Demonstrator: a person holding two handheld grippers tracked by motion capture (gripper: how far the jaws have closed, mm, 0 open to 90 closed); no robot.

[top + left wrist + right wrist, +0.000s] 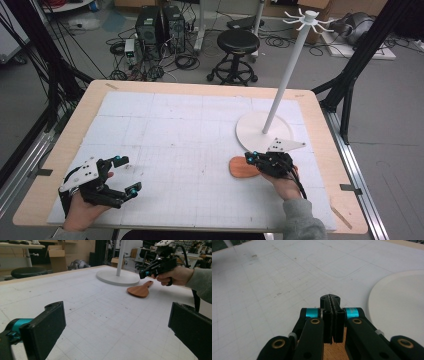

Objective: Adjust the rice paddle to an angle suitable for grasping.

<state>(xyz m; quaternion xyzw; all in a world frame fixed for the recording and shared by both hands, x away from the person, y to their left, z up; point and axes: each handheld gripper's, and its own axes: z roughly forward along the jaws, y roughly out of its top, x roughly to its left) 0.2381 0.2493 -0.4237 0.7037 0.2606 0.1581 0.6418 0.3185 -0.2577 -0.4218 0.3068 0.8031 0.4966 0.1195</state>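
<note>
The right claw [332, 312], pressed shut and empty, hides the wooden paddle's [243, 167] handle.

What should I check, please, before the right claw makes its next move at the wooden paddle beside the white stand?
1. Right claw over the wooden paddle, at its handle end: ok.
2. Right claw open enough to take the handle: not ok; its jaws stand pressed together in the right gripper view, with the handle below them.
3. Paddle lying flat on the white mat: ok.
4. Paddle apart from the stand base: ok, close but a gap shows in the left gripper view.
5. Left claw out of the way: ok; open, far across the mat.
6. Right claw touching the handle: cannot tell.
</note>
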